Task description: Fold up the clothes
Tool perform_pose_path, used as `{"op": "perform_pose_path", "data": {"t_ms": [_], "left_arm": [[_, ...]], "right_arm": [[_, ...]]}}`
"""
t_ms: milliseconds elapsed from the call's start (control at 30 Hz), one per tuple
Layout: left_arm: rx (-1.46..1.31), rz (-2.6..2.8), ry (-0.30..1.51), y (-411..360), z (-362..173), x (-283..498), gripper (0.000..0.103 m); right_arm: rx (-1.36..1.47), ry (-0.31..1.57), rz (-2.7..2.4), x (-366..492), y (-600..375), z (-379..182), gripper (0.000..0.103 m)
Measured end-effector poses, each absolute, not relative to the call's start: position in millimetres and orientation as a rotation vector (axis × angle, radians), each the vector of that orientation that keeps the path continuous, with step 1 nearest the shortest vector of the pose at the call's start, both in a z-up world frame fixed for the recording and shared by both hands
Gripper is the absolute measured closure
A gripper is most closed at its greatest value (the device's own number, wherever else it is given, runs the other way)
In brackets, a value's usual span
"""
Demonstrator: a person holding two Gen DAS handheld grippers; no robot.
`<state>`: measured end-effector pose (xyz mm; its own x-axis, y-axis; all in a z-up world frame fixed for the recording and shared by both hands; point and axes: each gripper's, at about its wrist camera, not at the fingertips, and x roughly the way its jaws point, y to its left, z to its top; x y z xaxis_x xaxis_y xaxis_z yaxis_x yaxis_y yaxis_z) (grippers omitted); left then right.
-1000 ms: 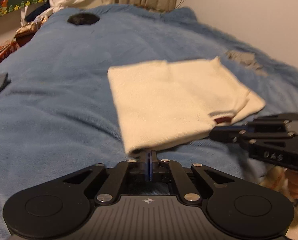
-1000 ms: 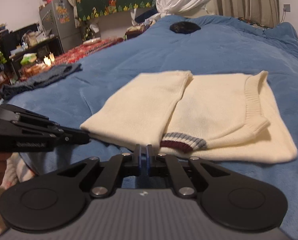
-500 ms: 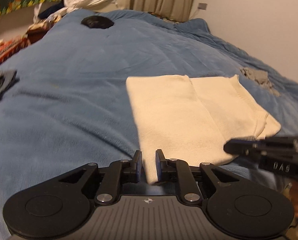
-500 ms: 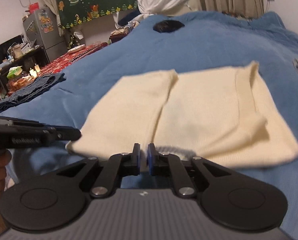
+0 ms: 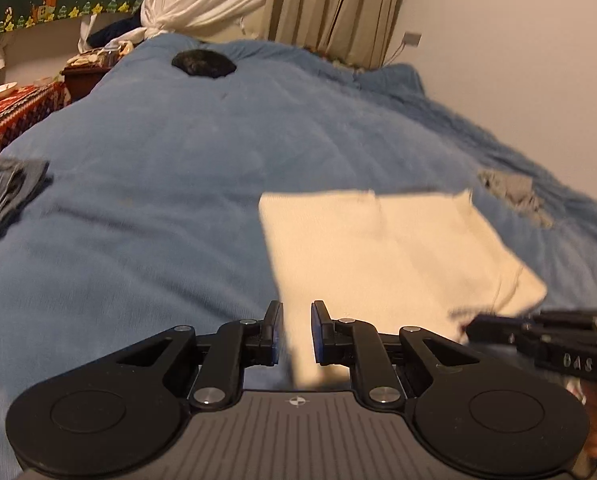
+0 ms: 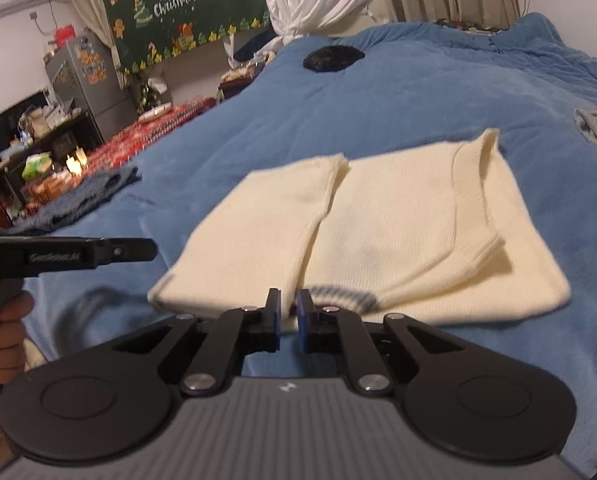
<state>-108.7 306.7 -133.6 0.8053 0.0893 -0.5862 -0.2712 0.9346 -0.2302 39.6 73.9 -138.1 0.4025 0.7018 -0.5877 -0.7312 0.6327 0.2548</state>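
Note:
A cream knit sweater (image 5: pixel 378 264) lies folded flat on the blue blanket (image 5: pixel 158 200). In the right wrist view the sweater (image 6: pixel 398 232) shows its folded sleeve and a striped cuff (image 6: pixel 340 295) at the near edge. My left gripper (image 5: pixel 297 332) is open, its fingers just short of the sweater's near left corner, holding nothing. My right gripper (image 6: pixel 289 318) is open a little, just in front of the cuff, with nothing clamped. Each gripper appears in the other's view: the right gripper (image 5: pixel 538 334) and the left gripper (image 6: pixel 98 254), held by a hand (image 6: pixel 2 332).
A round black object (image 6: pixel 333 58) lies far up the bed. A grey garment (image 5: pixel 510 194) is crumpled at the right, and a dark blue garment (image 6: pixel 78 200) sits at the left edge. Beyond the bed are a red-covered table (image 5: pixel 6 116) and a fridge (image 6: pixel 86 84).
Both grippers were shut at the sweater's near edge and have opened and let it go. The sweater has settled flat, and both cameras have drawn back slightly.

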Motion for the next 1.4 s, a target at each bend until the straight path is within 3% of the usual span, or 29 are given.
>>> {"op": "perform_pose_path", "data": {"t_ms": [233, 567, 733, 933, 1033, 1300, 1367, 1400], "left_arm": [[-0.269, 0.186, 0.653, 301.6, -148.6, -66.0, 0.091], [-0.288, 0.191, 0.652, 299.8, -149.9, -65.8, 0.091], [-0.291, 0.186, 0.651, 300.0, -148.9, -64.1, 0.090], [-0.315, 0.176, 0.639, 305.1, -144.3, -71.9, 0.090], [-0.323, 0.197, 0.633, 310.5, -145.1, -72.7, 0.090], [-0.403, 0.211, 0.650, 329.9, -155.8, -56.8, 0.090], [-0.397, 0.205, 0.653, 328.3, -156.0, -53.8, 0.090], [-0.393, 0.206, 0.654, 327.3, -156.1, -52.9, 0.090]], "right_arm": [[-0.133, 0.644, 0.911, 42.5, 112.4, -135.8, 0.093], [-0.167, 0.709, 0.862, 58.9, 124.0, -162.8, 0.094], [-0.134, 0.709, 0.857, 66.5, 119.7, -148.8, 0.093], [-0.120, 0.685, 0.878, 93.1, 127.8, -120.0, 0.087], [-0.144, 0.696, 0.895, 119.8, 141.7, -111.8, 0.079], [-0.148, 0.831, 0.869, 182.6, 186.6, -141.7, 0.078], [-0.147, 0.842, 0.876, 187.2, 193.4, -147.6, 0.079], [-0.146, 0.837, 0.880, 186.5, 195.5, -148.4, 0.093]]}}
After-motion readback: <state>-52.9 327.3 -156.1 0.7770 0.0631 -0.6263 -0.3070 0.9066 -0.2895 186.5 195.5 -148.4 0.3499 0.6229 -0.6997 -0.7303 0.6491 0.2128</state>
